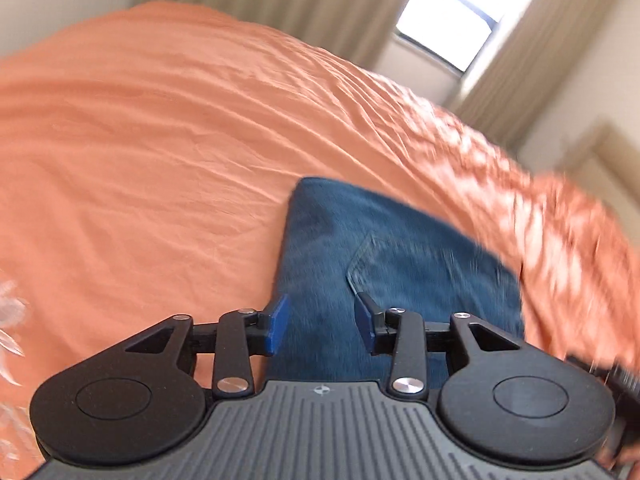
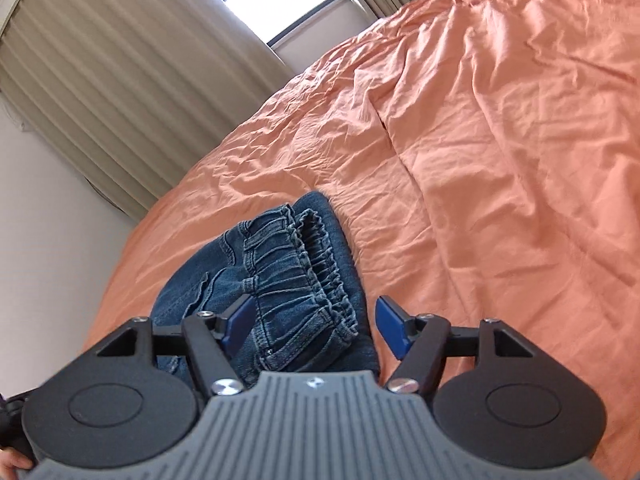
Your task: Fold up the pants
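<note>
Folded blue denim pants (image 1: pixel 384 264) lie on the orange bedsheet (image 1: pixel 160 160). In the left wrist view a back pocket faces up and my left gripper (image 1: pixel 322 326) hovers open above the near part of the pants, holding nothing. In the right wrist view the pants (image 2: pixel 280 280) show their gathered elastic waistband on top. My right gripper (image 2: pixel 314 326) is open, its blue fingers either side of the waistband end, empty.
The orange bedsheet (image 2: pixel 500 160) is wrinkled and spreads wide around the pants. Beige curtains (image 2: pixel 100 80) and a bright window (image 1: pixel 452 20) stand beyond the bed's far edge. A white wall (image 2: pixel 48 220) lies beside the bed.
</note>
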